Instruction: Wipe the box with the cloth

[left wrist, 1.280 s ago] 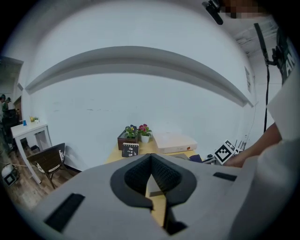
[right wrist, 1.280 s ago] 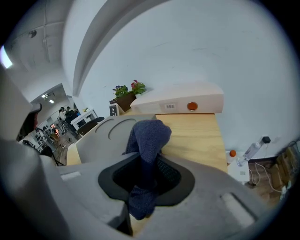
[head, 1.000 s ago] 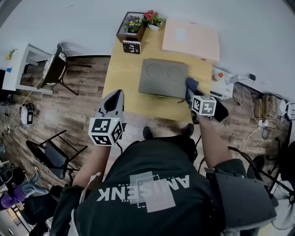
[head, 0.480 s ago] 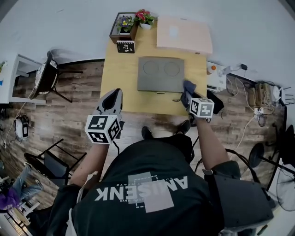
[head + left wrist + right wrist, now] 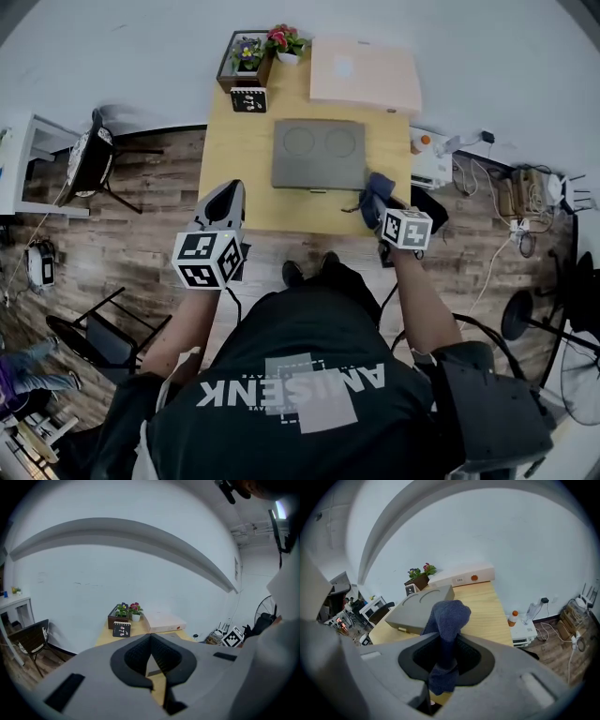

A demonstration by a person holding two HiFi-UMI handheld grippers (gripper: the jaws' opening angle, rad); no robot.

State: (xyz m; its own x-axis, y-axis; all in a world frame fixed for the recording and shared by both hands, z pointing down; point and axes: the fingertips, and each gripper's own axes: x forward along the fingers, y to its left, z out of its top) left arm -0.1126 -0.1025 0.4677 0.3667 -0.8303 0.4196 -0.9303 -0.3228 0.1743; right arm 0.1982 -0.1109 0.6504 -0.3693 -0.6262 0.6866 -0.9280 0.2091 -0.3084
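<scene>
Head view shows the right gripper [image 5: 380, 204], clamped on the cloth [image 5: 373, 187], now drawn back just off the box [image 5: 319, 153] on the table [image 5: 234, 183], so the wiping seems finished; left gripper [image 5: 226, 197] stays closed, empty.

Open to me: the bare table [image 5: 232, 173] left of and in front of the grey box [image 5: 319, 153] filling its middle; far edge blocked by flower planter [image 5: 242, 62], small sign [image 5: 248, 99], flat carton [image 5: 366, 75].
</scene>
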